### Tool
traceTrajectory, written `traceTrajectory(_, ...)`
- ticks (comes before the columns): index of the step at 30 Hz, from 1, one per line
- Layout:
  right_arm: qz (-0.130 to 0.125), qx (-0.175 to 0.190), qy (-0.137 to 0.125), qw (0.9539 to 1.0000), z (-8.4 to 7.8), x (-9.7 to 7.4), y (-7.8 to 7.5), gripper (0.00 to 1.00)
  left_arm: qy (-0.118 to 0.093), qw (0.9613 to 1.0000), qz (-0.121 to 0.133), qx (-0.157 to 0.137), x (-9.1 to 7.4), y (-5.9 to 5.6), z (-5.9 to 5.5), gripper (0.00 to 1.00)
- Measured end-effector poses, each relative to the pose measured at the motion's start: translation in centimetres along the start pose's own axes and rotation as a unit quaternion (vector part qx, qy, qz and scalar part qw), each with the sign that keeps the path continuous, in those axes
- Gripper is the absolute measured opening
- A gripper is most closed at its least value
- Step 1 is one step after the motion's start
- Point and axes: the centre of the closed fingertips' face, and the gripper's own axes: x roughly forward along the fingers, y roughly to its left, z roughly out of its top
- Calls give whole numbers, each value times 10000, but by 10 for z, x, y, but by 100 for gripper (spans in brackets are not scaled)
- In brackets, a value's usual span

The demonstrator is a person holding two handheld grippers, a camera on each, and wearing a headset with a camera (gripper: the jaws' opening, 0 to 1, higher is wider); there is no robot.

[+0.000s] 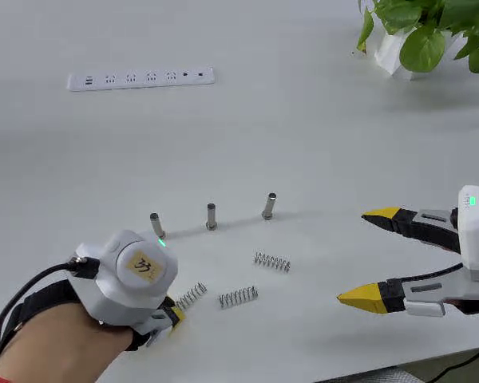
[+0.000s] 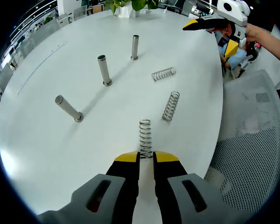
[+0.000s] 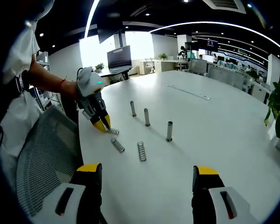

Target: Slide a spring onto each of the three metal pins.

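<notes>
The white counter (image 1: 303, 120) takes up nearly all of the head view, with a potted plant (image 1: 431, 32) at upper right and a power strip (image 1: 140, 78) at upper left. The right gripper (image 1: 359, 255) hangs at the right edge, its fingers (image 3: 89, 171) spread wide and holding nothing. The left gripper (image 1: 174, 313) sits at lower left, low over the counter. Its fingers (image 2: 126, 161) are drawn close together and pinch the near end of the left spring (image 1: 191, 296), which lies flat.

Three pins (image 1: 211, 216) stand upright in a row at the centre of the frame, all bare. The middle spring (image 1: 238, 298) and right spring (image 1: 272, 261) lie loose just below them.

The step in hand looks like picking up the first spring. It would go best with the grip kept at the very end, so the far coils stay free. The spring can then be turned upright over the nearest pin, at the left of the row, and lowered straight so no coil snags the pin's top.
</notes>
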Motion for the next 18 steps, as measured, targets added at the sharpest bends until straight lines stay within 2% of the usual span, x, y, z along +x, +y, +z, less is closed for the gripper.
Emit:
traceTrajectory(8, -8, 4, -8, 10000, -1, 0, 0, 78, 81, 9999, 2, 79, 1, 2, 1, 7)
traceTrajectory(18, 5, 18, -15, 10000, -2, 3, 2, 77, 334, 9993, -99, 102, 2, 2, 1, 7)
